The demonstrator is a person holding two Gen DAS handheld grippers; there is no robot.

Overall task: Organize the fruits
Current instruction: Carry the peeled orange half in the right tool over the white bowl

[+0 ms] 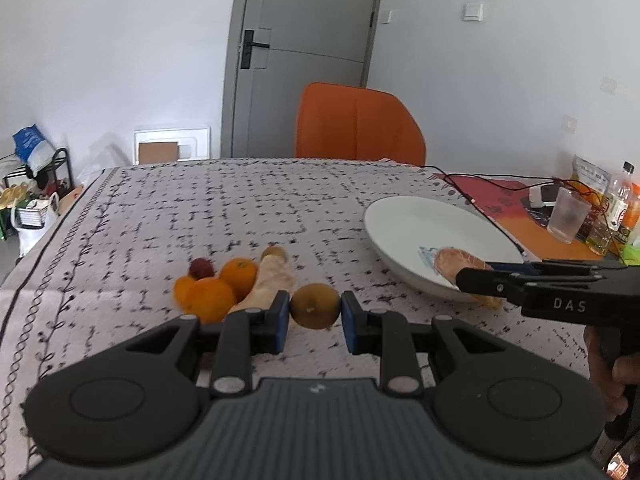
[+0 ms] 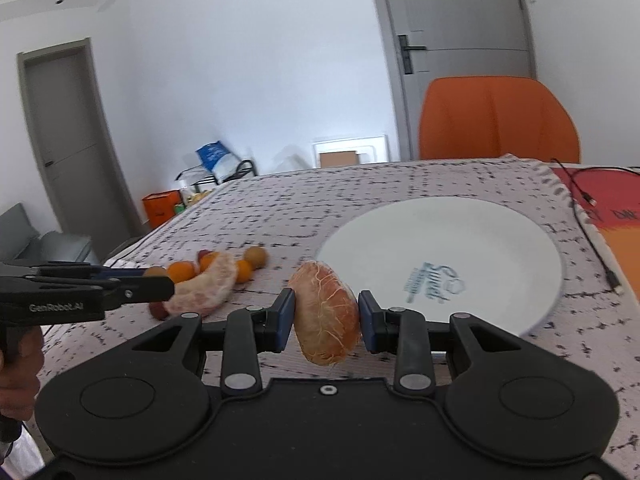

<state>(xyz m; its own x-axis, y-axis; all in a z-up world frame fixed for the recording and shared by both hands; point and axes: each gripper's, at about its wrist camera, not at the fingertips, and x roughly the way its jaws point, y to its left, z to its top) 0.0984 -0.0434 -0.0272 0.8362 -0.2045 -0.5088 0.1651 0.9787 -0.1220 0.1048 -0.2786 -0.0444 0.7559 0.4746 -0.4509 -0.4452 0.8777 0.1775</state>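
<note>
1. Left wrist view: the left gripper (image 1: 315, 322) pinches a kiwi (image 1: 315, 305) between its blue pads, one pad on each side, so the round fruit cannot roll out; it appears held clear of the cloth, though I cannot tell how far
2. Just behind it, the loose fruit sits in a tight heap on the table (image 1: 160, 216): oranges (image 1: 224, 286), a red lychee (image 1: 200, 268), a pale pomelo wedge (image 1: 270, 280) and a second kiwi (image 1: 275, 254), touching one another
3. Same view: the right gripper (image 1: 476, 276) reaches in from the right with its load over the near rim of the white plate (image 1: 424, 232), which I judge to be the collecting spot, since it holds no fruit
4. Right wrist view: the right gripper (image 2: 326, 318) is clamped on a peeled pomelo segment (image 2: 326, 312), gripped across its middle so both ends overhang evenly; the plate (image 2: 500, 240) lies just ahead and right
5. Likely step: both grippers carry fruit toward the plate, the segment nearer to it
6. Risk, as I judge it: the soft segment may tear or slip, and the kiwi may roll once freed on the shallow plate
</note>
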